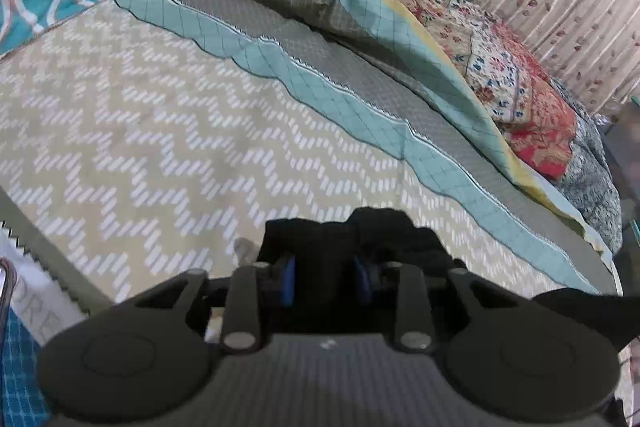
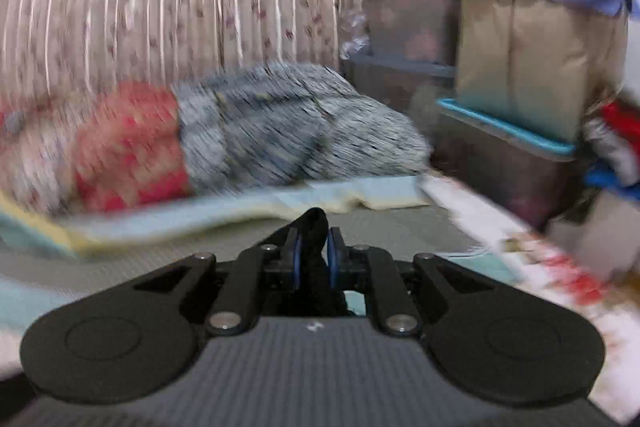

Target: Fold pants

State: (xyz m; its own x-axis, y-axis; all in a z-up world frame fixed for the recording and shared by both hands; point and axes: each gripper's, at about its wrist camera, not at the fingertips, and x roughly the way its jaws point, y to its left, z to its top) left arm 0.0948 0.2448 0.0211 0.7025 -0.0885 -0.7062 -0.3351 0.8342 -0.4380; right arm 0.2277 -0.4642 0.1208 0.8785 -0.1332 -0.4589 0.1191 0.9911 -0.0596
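Two grippers, one pair of black pants, one bed.
Left gripper and right gripper each pinch the pants between narrowed fingers, above the bed.

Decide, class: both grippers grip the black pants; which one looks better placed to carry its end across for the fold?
Probably the left gripper: its pants face open chevron bedspread.

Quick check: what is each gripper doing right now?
Left gripper: closed on a bunch of the black fabric pants.
Right gripper: closed on a fold of the same pants.
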